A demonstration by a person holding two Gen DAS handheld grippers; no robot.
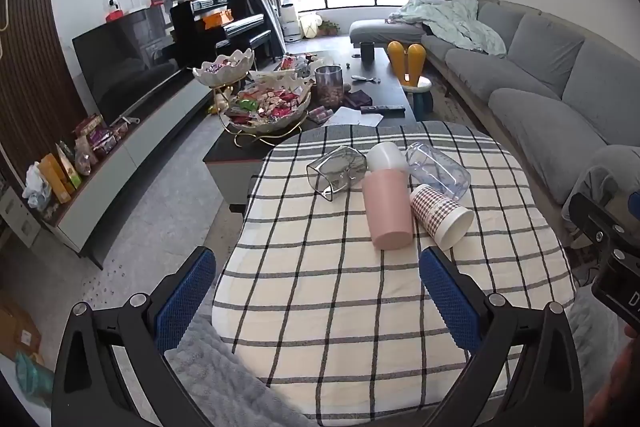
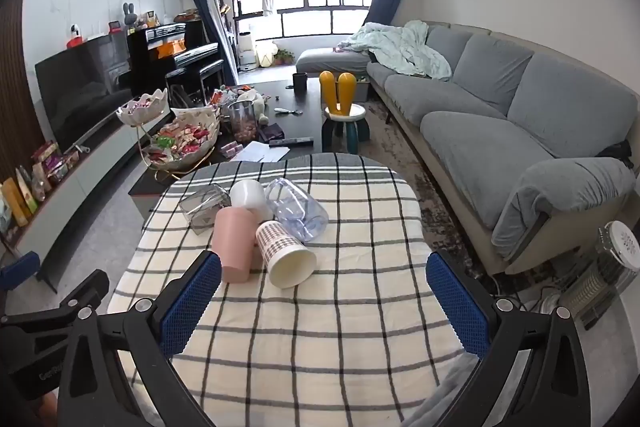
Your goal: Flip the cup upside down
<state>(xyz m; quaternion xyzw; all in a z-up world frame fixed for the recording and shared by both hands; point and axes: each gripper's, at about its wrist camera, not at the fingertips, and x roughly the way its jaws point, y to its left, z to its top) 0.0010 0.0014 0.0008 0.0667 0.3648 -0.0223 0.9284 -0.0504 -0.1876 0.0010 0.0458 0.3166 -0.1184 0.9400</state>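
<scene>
Several cups lie on their sides in a cluster on the checked cloth: a pink cup, a houndstooth paper cup, a white cup, a clear bluish cup and a smoky square glass. My left gripper is open and empty, short of the cluster. My right gripper is open and empty, near the paper cup's mouth.
Behind the clothed table stands a dark coffee table with snack bowls, a jar and a remote. A grey sofa runs along the right. A TV unit lines the left wall. A heater stands at right.
</scene>
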